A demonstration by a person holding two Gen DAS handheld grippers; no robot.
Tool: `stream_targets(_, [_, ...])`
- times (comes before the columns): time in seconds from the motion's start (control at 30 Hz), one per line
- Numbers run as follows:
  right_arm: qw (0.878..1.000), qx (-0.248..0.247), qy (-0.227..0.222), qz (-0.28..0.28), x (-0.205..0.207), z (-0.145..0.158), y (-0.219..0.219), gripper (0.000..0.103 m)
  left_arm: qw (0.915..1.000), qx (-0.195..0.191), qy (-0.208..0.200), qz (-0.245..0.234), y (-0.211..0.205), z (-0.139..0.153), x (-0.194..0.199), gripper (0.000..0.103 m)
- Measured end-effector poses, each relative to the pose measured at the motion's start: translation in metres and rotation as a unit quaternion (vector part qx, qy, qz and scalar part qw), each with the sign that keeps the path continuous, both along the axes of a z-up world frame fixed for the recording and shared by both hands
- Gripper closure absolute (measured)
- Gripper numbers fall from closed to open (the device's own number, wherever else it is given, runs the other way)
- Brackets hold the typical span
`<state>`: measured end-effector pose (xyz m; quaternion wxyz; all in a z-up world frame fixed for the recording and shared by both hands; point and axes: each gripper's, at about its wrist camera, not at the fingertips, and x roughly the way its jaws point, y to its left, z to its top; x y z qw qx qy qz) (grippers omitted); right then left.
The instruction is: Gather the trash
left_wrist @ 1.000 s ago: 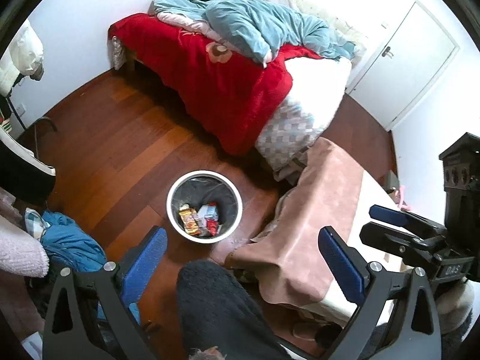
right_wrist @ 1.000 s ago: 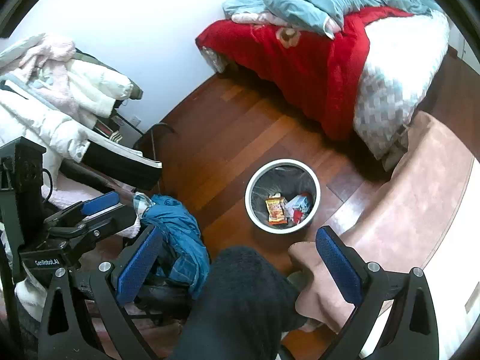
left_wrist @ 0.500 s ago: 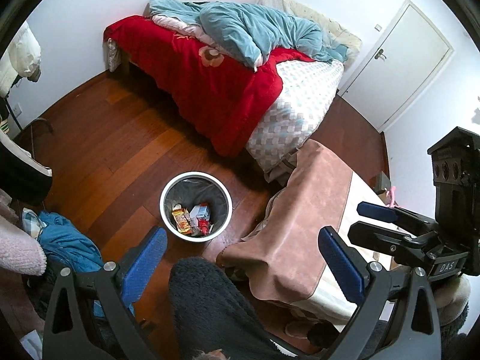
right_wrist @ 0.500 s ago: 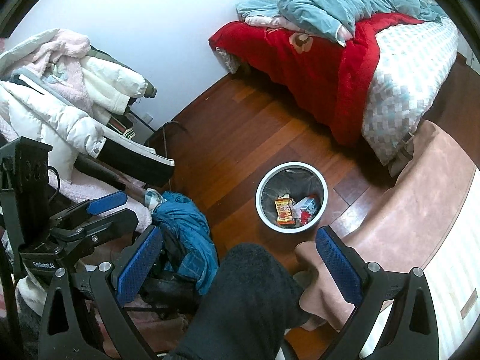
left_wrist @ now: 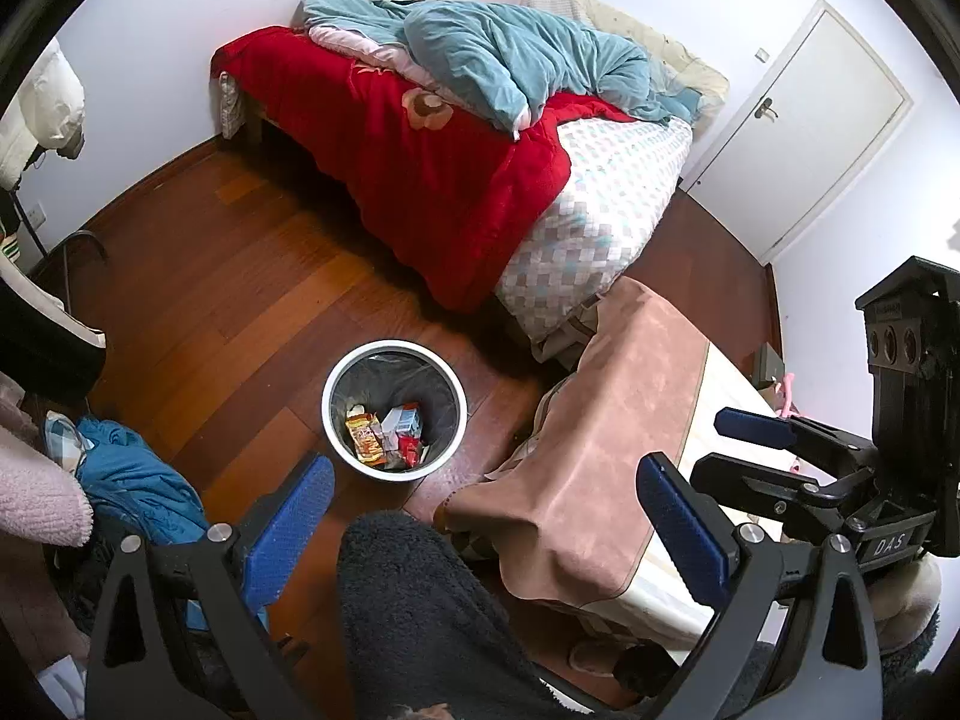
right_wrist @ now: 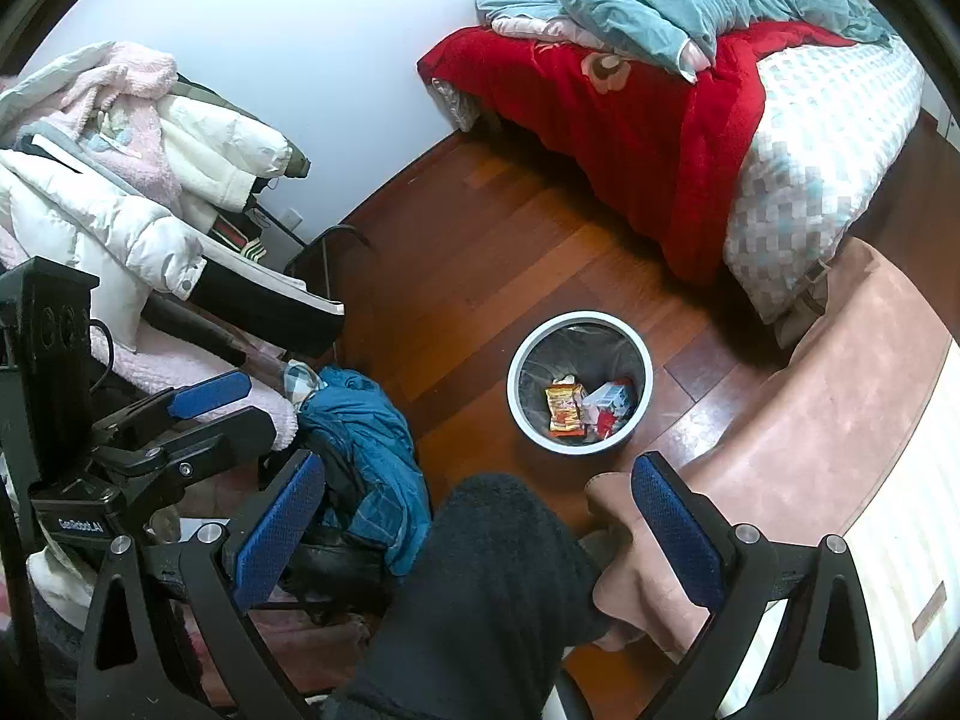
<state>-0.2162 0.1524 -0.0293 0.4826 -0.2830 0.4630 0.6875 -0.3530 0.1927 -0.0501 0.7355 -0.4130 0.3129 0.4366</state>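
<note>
A white round trash bin with a grey liner stands on the wooden floor; it also shows in the right wrist view. Snack wrappers lie inside it, seen too in the right wrist view. My left gripper is open and empty, held high above the floor, near the bin. My right gripper is open and empty at the same height. Each gripper shows in the other's view: the right one at the right, the left one at the left.
A bed with red and teal blankets stands behind the bin. A table with a pink-brown cloth is at the right. A pile of clothes and a blue garment lie at the left. A white door is far right. My dark-clad leg is below.
Both grippers have risen and pulled back, so the bin looks smaller and more of the room shows. Both stay open and empty.
</note>
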Motion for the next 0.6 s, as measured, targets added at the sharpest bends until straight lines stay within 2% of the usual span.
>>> stream_targets(0.6, [1.0, 0.006, -0.007, 0.008, 0.0062, 0.0099, -0.0031, 0.0, 1.0, 0.004, -0.006, -0.001, -0.0018, 0.0046, 0.0014, 0.0])
